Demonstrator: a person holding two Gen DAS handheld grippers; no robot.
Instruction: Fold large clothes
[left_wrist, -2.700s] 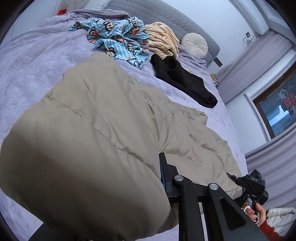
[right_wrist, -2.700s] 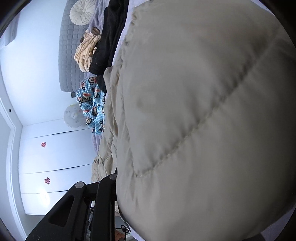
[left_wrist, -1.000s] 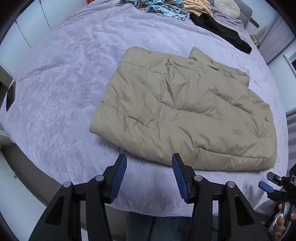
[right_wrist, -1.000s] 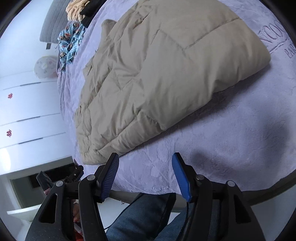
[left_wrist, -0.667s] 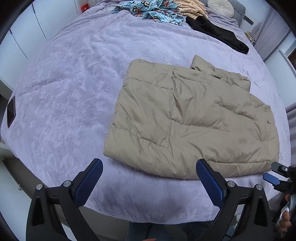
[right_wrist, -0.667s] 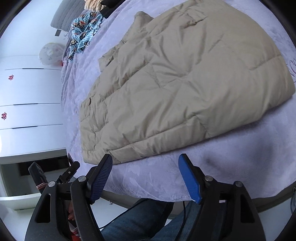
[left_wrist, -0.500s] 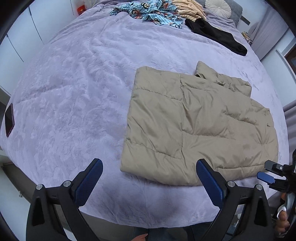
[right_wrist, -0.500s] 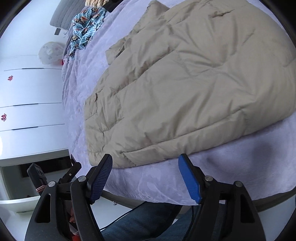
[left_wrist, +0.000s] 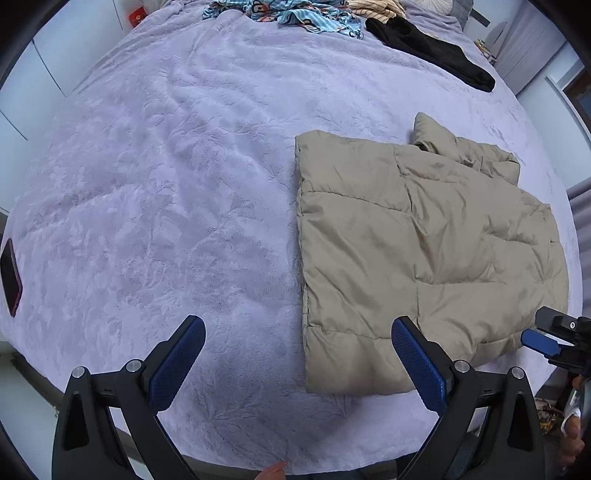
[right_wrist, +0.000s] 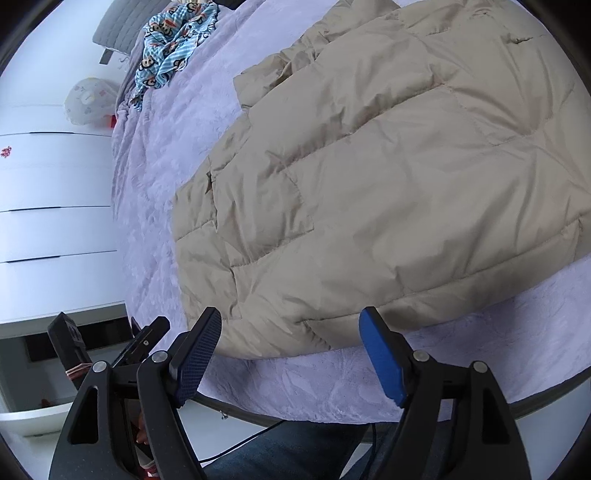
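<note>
A beige quilted puffer jacket (left_wrist: 417, 251) lies folded flat on the lilac bed cover (left_wrist: 166, 184), near the bed's front right edge; it also fills the right wrist view (right_wrist: 388, 177). My left gripper (left_wrist: 297, 363) is open and empty, over the bed's front edge just left of the jacket's near corner. My right gripper (right_wrist: 290, 354) is open and empty, close to the jacket's near edge without touching it. The right gripper also shows at the right edge of the left wrist view (left_wrist: 554, 339).
At the bed's far end lie a blue monkey-print garment (left_wrist: 291, 11), a black garment (left_wrist: 432, 48) and a striped cream one (left_wrist: 376, 5). A dark phone (left_wrist: 11, 277) lies at the bed's left edge. White drawers (right_wrist: 48, 221) stand beside the bed.
Both grippers let go of the jacket, opened wide and drew back to the bed's front edge. The left wrist view has swung left, so the jacket now sits further right.
</note>
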